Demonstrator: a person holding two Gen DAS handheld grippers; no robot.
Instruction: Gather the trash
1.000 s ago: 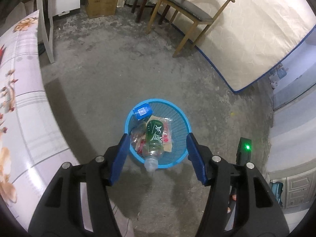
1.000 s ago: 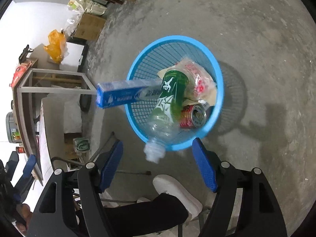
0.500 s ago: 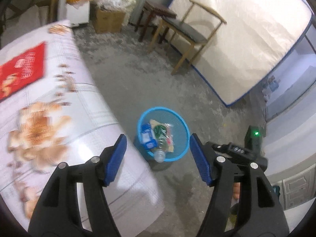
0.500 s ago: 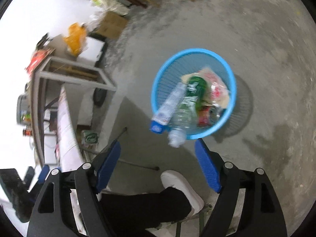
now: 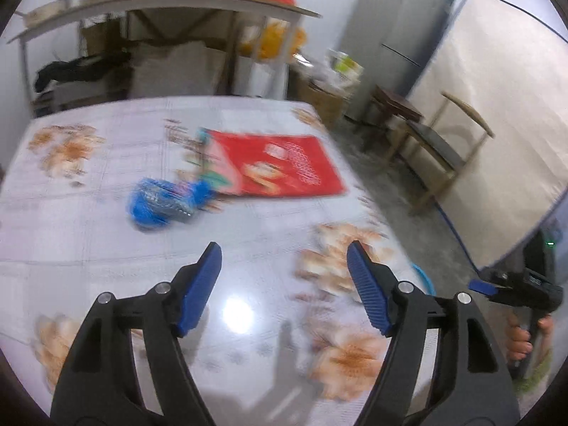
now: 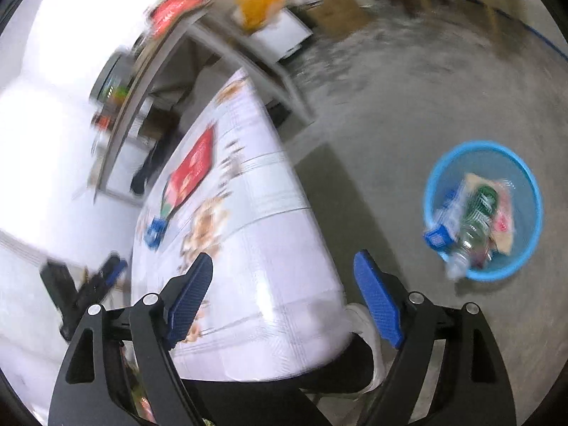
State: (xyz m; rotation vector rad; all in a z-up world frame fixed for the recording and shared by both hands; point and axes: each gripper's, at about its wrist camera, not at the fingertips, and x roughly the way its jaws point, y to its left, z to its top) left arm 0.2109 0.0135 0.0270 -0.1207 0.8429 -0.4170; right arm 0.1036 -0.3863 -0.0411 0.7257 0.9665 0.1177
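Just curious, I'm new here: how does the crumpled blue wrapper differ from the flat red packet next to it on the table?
The crumpled blue wrapper is bunched into a lump; the flat red packet lies spread out. The wrapper looks smaller, the packet covers more tabletop. The wrapper sits nearer the open left tongs. Both rest on the white flowered table, not yet in the round blue mesh basket.

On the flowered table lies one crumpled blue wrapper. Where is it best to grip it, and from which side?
Probably with the left gripper, open and nearest, from above. Pinch the crumpled blue wrapper across its bulging middle: it lies low and loose on the table, beside the red packet. Blur hides its finer folds.
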